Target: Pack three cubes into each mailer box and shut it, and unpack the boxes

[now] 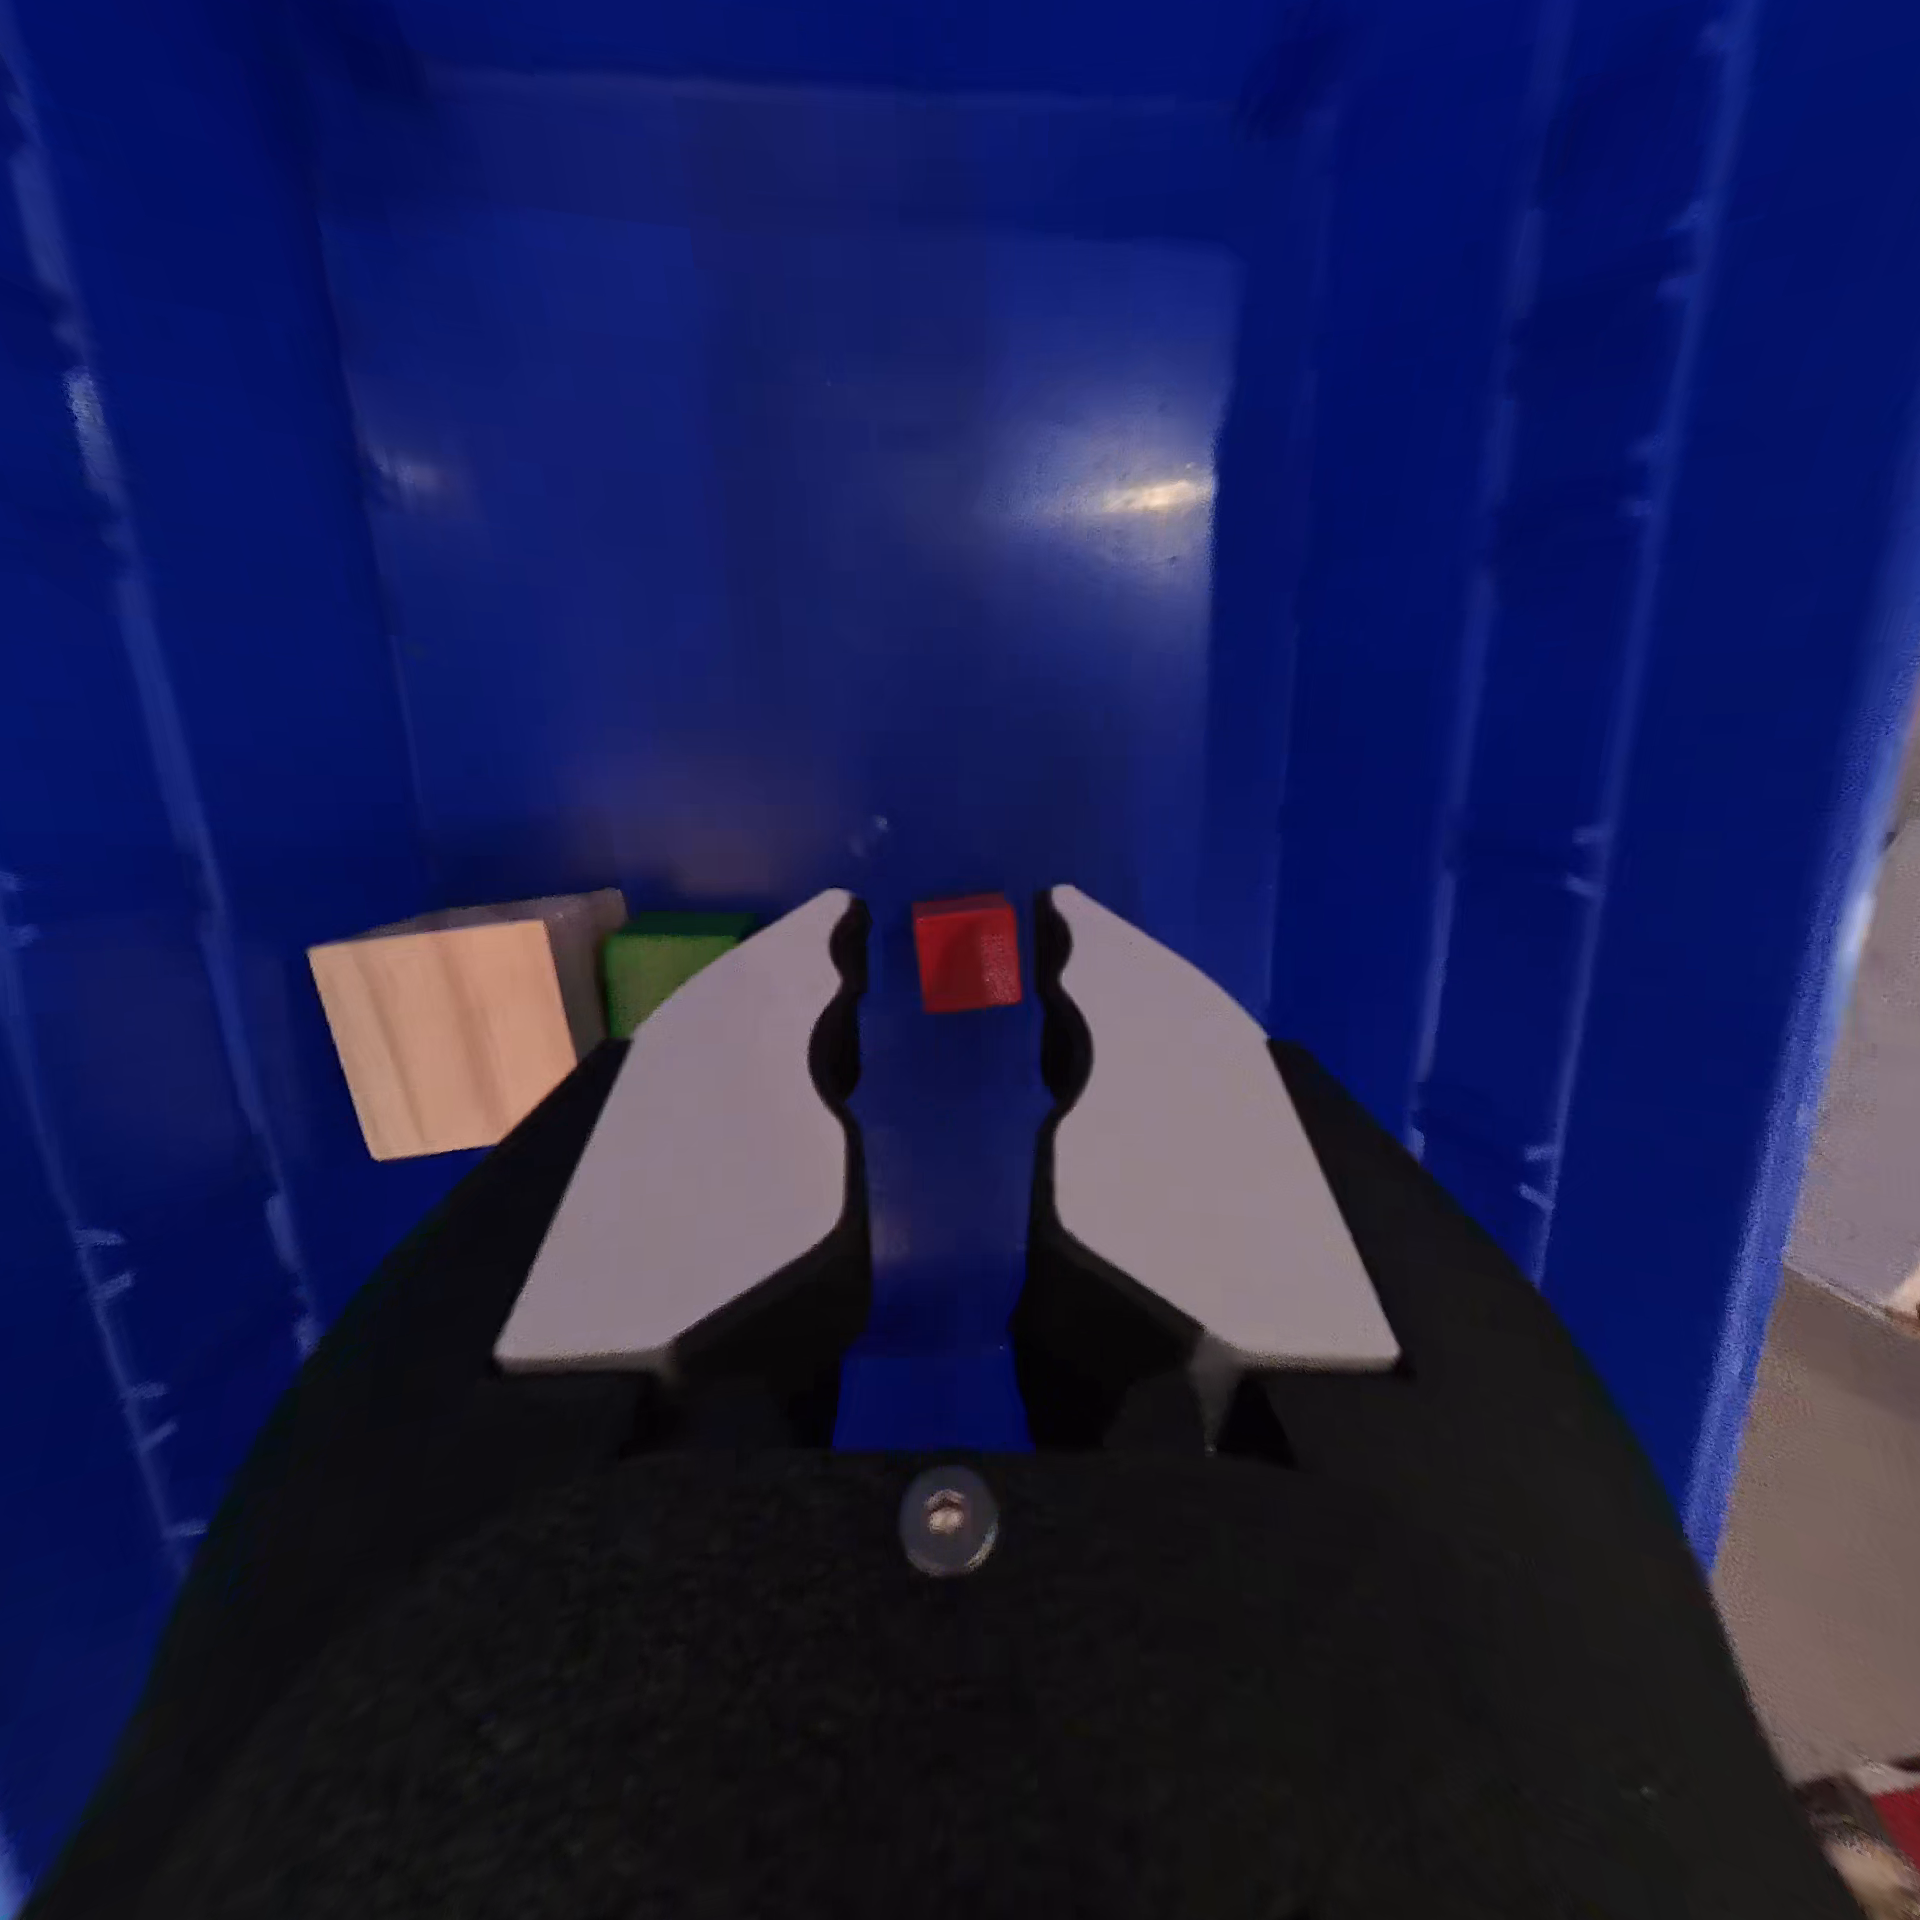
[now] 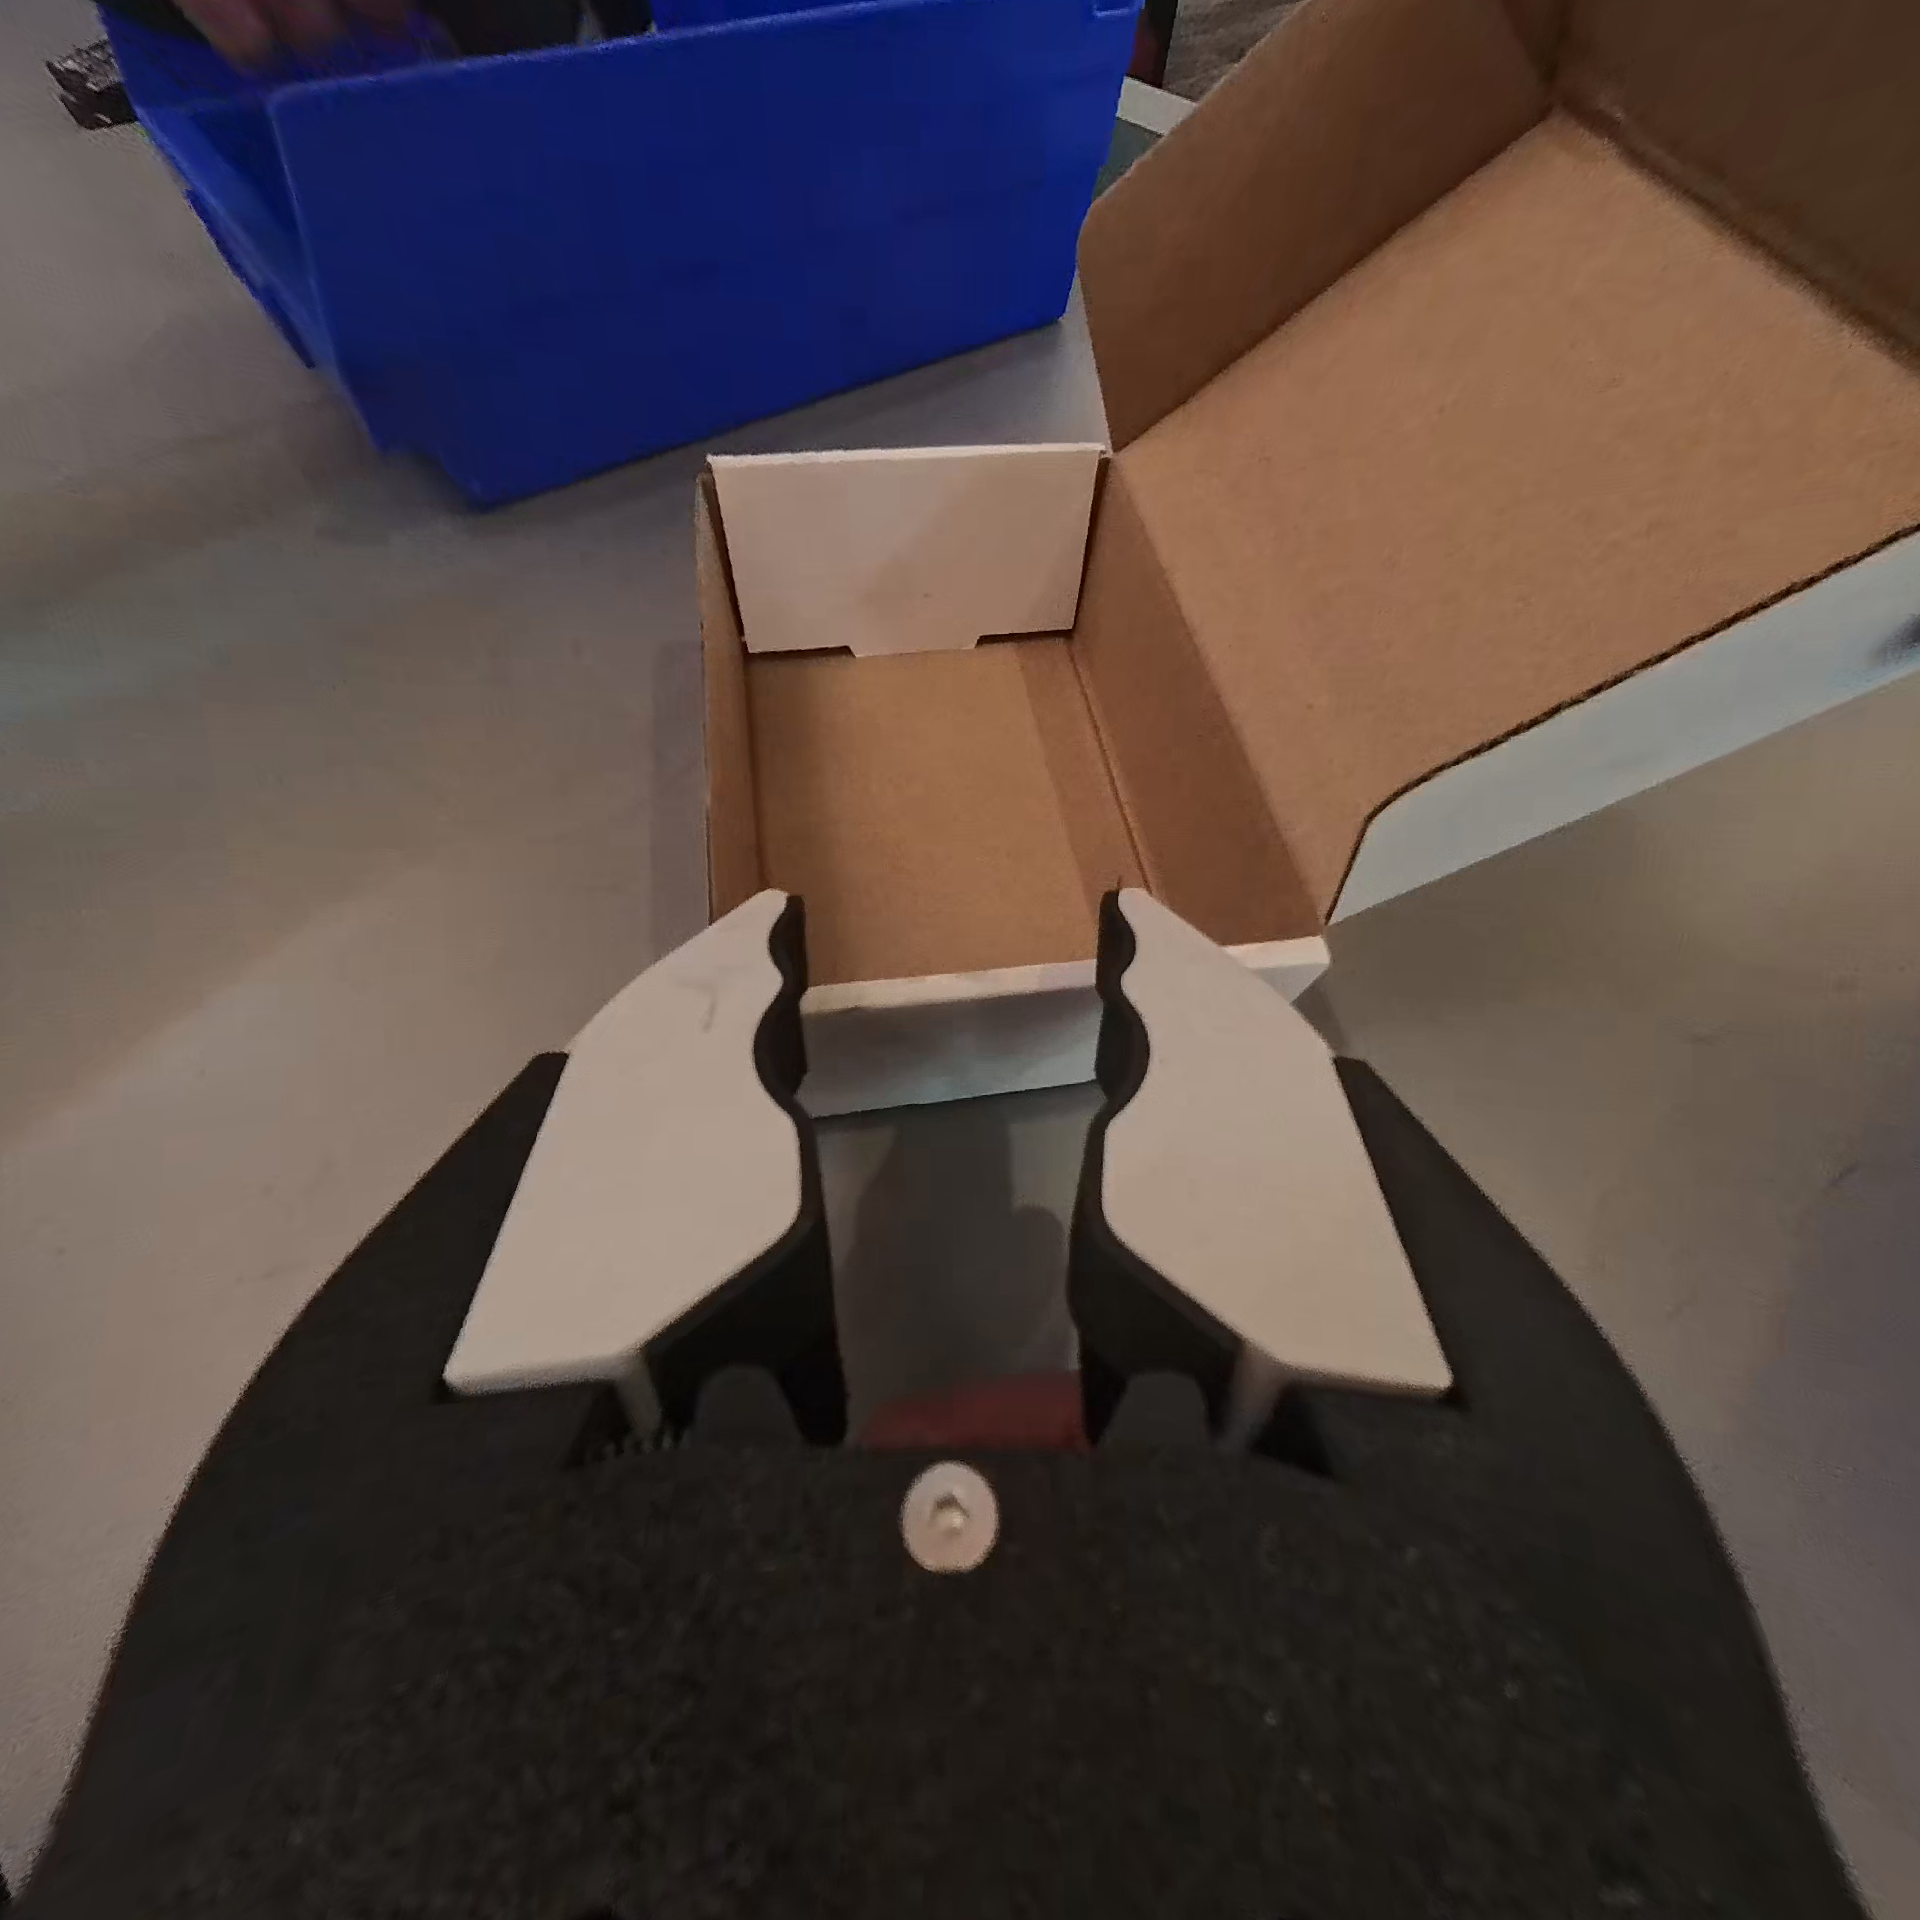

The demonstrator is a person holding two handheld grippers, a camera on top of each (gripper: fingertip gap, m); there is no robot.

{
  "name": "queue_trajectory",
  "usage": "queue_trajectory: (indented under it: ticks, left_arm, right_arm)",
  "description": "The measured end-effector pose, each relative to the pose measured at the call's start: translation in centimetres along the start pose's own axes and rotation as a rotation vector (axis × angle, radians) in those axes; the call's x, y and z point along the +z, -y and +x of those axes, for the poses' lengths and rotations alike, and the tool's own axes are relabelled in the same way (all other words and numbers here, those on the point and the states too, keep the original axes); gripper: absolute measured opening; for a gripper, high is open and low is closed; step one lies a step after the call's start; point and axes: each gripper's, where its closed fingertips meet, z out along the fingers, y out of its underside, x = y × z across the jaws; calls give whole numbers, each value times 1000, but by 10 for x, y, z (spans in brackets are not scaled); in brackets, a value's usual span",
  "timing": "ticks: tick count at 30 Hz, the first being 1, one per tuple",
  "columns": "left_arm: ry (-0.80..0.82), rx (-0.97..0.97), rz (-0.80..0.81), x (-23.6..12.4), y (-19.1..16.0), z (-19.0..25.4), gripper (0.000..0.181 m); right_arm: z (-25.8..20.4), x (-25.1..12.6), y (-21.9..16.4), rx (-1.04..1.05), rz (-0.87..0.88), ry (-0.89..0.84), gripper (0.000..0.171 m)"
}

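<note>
the red cube (image 1: 966, 951) sits on the floor of the blue bin (image 1: 727, 520), just past the tips of my left tongs (image 1: 951, 925) and lined up with the gap between them. those tongs are parted a little wider than the cube and hold nothing. off to the left lie a green cube (image 1: 660, 971) and a bigger bare wooden cube (image 1: 447, 1039), touching or nearly so; the left finger hides part of the green one, so i cannot tell exactly how close it is.

my worry is that narrow margin. if i drive forward even slightly off line, one fingertip could nudge the red cube away instead of straddling it, and it may skid on the slick plastic floor. the left finger also runs close to the green cube and could shove it, or pinch both. the picture is a bit smeared, so i judge my aim less sure than it looks.

in the right wrist view the mailer box (image 2: 727, 727) stands on the grey tabletop (image 2: 312, 831), lid (image 2: 1507, 468) swung up to the right, with no cubes in the part of its floor i can see. my right tongs (image 2: 951, 940) hang wide apart and empty at its near wall. the raised lid looks free to flop down across the opening, and bumping the light box would slide it.
</note>
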Motion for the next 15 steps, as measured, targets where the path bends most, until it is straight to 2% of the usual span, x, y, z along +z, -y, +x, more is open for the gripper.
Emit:
queue_trajectory:
  ticks: [1, 5, 10, 13, 15]
  left_arm:
    - [3, 31, 8, -2, 0, 1, 32]
    - [-40, 47, -38, 7, -11, 10, 37]
    - [-10, 41, -78, 20, -23, 7, 25]
    - [-8, 32, -10, -7, -13, 7, 22]
    - [-67, 65, 81, -42, 0, 28, 22]
  right_arm:
    - [0, 0, 0, -1, 0, 0, 53]
    - [0, 0, 0, 1, -2, -1, 53]
    - [0, 0, 0, 0, -5, -1, 53]
    - [0, 0, 0, 4, -4, 0, 53]
    - [0, 0, 0, 4, -5, 3, 53]
